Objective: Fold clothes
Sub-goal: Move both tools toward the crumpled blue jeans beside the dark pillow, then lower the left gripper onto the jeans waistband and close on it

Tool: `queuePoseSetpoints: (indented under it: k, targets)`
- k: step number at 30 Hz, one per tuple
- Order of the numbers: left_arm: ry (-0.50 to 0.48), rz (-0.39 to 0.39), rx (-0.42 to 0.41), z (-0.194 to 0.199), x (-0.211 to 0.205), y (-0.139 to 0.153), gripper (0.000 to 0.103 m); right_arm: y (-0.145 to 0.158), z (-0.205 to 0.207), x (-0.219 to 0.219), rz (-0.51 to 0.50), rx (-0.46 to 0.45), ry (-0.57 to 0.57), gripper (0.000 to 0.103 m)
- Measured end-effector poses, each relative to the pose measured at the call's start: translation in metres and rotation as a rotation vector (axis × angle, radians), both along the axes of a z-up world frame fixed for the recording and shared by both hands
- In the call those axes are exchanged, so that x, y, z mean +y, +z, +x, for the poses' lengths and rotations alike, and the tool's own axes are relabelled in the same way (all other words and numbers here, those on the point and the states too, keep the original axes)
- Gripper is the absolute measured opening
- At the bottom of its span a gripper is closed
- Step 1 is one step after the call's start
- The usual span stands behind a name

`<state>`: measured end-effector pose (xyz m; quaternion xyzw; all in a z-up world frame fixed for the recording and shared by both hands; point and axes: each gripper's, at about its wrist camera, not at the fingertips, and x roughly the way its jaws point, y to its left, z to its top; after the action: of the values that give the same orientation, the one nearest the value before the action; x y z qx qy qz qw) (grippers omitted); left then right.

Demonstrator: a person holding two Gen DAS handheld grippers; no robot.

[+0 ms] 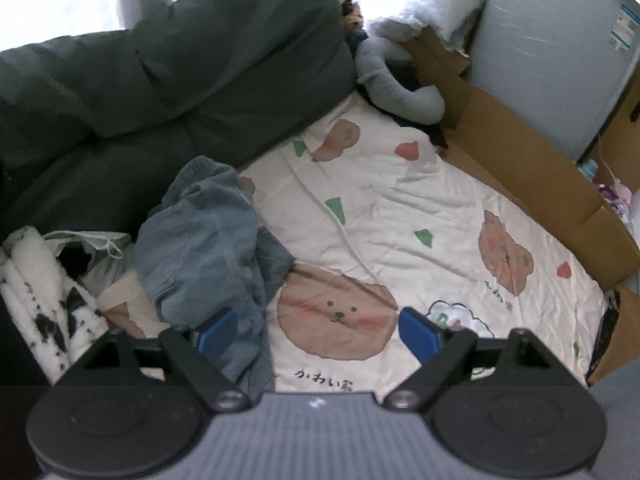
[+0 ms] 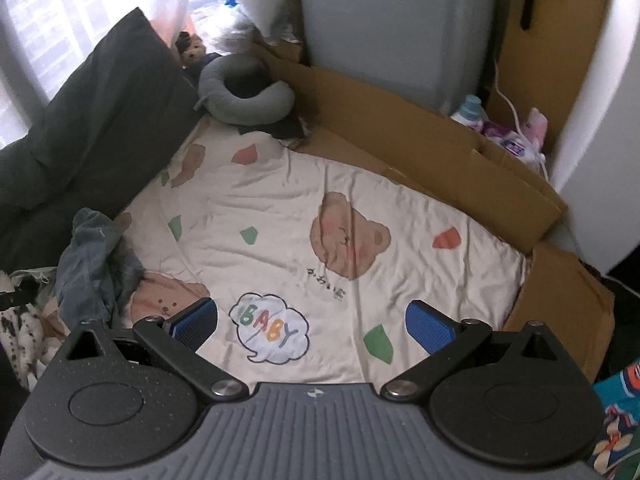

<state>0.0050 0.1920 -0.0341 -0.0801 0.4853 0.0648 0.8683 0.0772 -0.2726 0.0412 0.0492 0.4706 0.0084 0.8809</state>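
1. The step in hand looks like the reach for the first garment – nothing is folded or laid flat yet, and both grippers hang over the bed with nothing between their fingers

2. The left gripper [image 1: 318, 330] has its blue-padded fingers spread wide and empty; its left finger [image 1: 216, 330] sits just at the lower edge of the crumpled denim garment [image 1: 208, 248], though I cannot tell whether it touches

3. The right gripper [image 2: 312, 326] is likewise spread wide and empty, hovering above the "BABY" cloud print [image 2: 270, 330] on the cartoon-bear bedsheet [image 2: 280, 208]

4. The denim garment lies heaped at about 9 o'clock on the sheet in the right wrist view, against the dark grey cushion [image 1: 160, 80] – faded blue, thick, with stiff seams and deep folds, so no hem or waistband can be picked out

5. Next move, as I judge it: close on a firm edge of the denim and drag it toward the open middle of the sheet, the other gripper ready to take a second corner

6. The sheet is thin, cream and lightly wrinkled, soft enough to bunch if pinched along with the denim

7. At 12 o'clock lies a plush grey neck pillow [image 2: 244, 92]; rigid brown cardboard [image 2: 420, 148] walls run from 1 to 4 o'clock
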Motion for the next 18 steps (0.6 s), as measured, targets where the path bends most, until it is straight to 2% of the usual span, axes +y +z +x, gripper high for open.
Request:
queuePoseSetpoints:
  k: [6, 12, 18]
  targets:
    - [0.011, -0.004, 0.001, 0.002, 0.013, -0.010, 0.090, -0.002, 0.020, 0.011, 0.012, -0.033, 0.035, 0.103]
    - [0.019, -0.022, 0.002, 0.008, 0.025, -0.028, 0.090, -0.013, 0.042, 0.019, 0.029, -0.026, 0.071, 0.103]
    - [0.067, -0.042, 0.013, 0.016, 0.038, -0.050, 0.089, -0.022, 0.067, 0.024, 0.048, -0.032, 0.133, 0.103]
